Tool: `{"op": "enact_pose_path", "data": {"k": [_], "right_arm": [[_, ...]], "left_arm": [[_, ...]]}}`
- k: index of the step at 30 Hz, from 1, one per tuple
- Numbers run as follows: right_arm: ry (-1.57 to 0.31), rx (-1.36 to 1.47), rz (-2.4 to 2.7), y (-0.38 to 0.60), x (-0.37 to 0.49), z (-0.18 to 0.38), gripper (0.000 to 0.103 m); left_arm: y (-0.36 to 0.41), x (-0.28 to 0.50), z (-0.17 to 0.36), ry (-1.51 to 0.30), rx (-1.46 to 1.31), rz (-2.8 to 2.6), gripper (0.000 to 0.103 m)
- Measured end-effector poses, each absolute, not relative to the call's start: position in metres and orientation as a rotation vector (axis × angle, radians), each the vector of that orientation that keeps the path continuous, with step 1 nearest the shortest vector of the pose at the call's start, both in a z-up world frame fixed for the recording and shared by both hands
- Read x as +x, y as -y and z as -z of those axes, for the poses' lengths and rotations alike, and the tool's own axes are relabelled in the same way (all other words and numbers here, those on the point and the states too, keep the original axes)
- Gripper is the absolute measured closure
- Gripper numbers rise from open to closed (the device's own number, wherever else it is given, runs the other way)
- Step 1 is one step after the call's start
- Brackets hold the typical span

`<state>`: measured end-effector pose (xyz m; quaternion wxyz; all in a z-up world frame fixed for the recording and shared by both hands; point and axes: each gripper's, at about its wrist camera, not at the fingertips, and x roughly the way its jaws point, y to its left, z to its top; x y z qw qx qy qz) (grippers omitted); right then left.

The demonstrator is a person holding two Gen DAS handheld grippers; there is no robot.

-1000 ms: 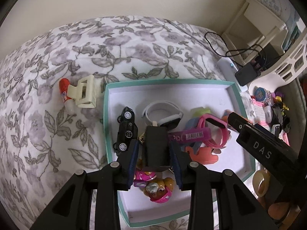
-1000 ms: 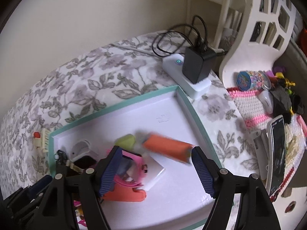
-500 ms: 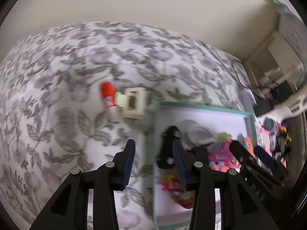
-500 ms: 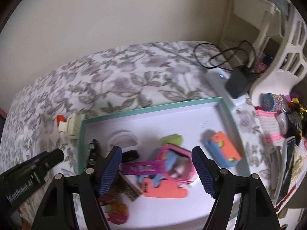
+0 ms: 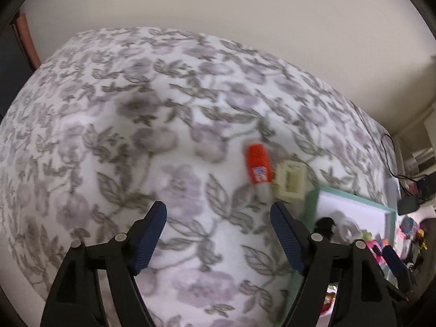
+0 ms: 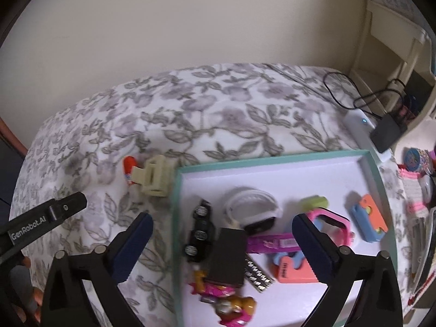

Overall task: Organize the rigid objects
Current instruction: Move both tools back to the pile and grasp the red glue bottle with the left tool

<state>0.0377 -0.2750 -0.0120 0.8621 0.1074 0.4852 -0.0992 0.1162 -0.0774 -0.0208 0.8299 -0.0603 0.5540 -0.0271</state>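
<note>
A floral bedspread (image 6: 223, 109) covers the bed, and on it lies the teal-rimmed white tray (image 6: 283, 160), the landmark here. Inside the tray sit a black box (image 6: 227, 256), a white band (image 6: 250, 204), a black toy car (image 6: 200, 230), a pink frame (image 6: 331, 223), an orange-and-blue block (image 6: 369, 220) near the tray's right wall, a coral piece (image 6: 295, 271) and a pink-and-yellow figure (image 6: 234, 306) toward its near edge. Just outside the tray's left wall, a cream hair clip (image 6: 155, 175) lies touching a small red-capped tube (image 6: 128, 170). The right gripper (image 6: 222, 245) hangs over the tray's left half, its jaws having just opened very wide and holding nothing. The left gripper (image 5: 218, 238) is over bare bedspread left of the tray, its jaws having just been opening, wide apart and empty.
</note>
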Motion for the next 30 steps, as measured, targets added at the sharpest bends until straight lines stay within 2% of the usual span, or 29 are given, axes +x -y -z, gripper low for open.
{"op": "enact_pose_path", "data": {"k": [1, 2, 4, 12, 30], "right_arm": [[-1.015, 0.222, 0.204, 0.272, 0.04, 0.012, 0.0], [-1.011, 0.22, 0.197, 0.269, 0.041, 0.012, 0.0], [-1.004, 0.213, 0.182, 0.263, 0.045, 0.013, 0.0], [-0.98, 0.168, 0.185, 0.255, 0.055, 0.016, 0.0], [-0.947, 0.153, 0.146, 0.259, 0.112, 0.031, 0.0]], "left_arm": [[0.074, 0.116, 0.02, -1.167, -0.122, 0.044, 0.019], [0.069, 0.117, 0.02, -1.156, -0.116, 0.026, 0.01], [0.065, 0.118, 0.019, -1.139, -0.116, 0.011, 0.007], [0.047, 0.131, 0.02, -1.099, -0.144, -0.015, 0.006], [0.07, 0.187, 0.062, -1.182, -0.149, 0.074, 0.006]]}}
